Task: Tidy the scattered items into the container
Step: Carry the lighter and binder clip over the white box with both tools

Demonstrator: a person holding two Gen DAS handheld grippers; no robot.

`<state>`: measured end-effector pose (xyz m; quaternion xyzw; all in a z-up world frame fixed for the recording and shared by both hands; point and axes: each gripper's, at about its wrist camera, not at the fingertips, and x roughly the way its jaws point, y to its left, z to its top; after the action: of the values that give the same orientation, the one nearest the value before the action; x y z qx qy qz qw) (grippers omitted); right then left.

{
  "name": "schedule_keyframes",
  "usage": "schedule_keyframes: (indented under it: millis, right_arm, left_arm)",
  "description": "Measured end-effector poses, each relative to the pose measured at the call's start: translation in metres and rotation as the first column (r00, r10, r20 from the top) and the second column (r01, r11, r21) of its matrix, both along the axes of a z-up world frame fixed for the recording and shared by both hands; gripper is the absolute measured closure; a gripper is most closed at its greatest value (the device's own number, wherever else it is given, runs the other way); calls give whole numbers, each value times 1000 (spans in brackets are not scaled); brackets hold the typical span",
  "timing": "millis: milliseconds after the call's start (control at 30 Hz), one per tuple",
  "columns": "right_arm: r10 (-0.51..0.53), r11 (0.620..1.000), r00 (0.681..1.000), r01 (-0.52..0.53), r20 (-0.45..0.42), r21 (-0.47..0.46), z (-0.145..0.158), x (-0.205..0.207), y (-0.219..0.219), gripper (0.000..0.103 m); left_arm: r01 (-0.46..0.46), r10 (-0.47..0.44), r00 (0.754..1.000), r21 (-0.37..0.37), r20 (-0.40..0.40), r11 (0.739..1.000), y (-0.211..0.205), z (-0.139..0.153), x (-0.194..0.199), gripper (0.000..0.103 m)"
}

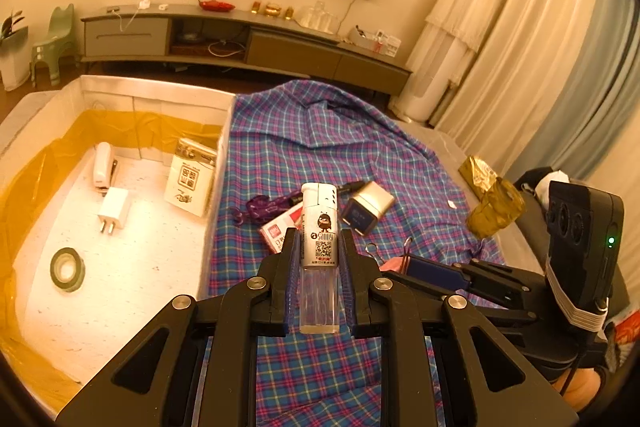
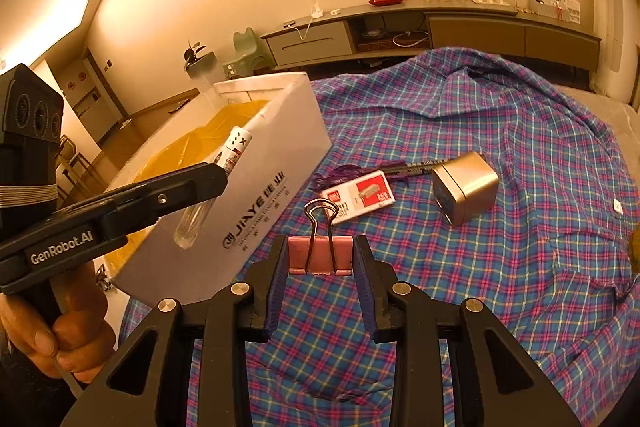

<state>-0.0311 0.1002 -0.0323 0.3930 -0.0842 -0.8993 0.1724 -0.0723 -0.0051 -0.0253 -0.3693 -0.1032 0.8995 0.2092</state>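
My left gripper (image 1: pixel 319 247) is shut on a clear lighter (image 1: pixel 319 223) with a silver cap, held upright above the plaid cloth beside the white box (image 1: pixel 218 163). In the right wrist view that same lighter (image 2: pixel 236 147) hangs in the left gripper (image 2: pixel 212 183) near the box's wall (image 2: pixel 280 163). My right gripper (image 2: pixel 320 253) is shut on a pink binder clip (image 2: pixel 320 255), its wire handles pointing up. On the cloth lie a gold square tin (image 2: pixel 466 187), a red-and-white staple box (image 2: pixel 360 197), a purple lanyard (image 2: pixel 344 173) and a pen (image 2: pixel 424 165).
Inside the box are a tape roll (image 1: pixel 67 269), a white plug (image 1: pixel 114 209), a white stapler (image 1: pixel 103 165) and a paper packet (image 1: pixel 192 179). Two gold-wrapped parcels (image 1: pixel 494 209) sit at the cloth's right edge. A TV cabinet (image 1: pixel 248 39) stands behind.
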Motion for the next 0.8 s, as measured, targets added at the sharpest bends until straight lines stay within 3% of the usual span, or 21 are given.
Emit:
schedule_keyframes:
  millis: [800]
  right_arm:
    - [84,995,989,-78,-119,54,69,4,-64,70]
  left_arm:
    - [-87,95,994,123,-60,989,-58,34,11,83]
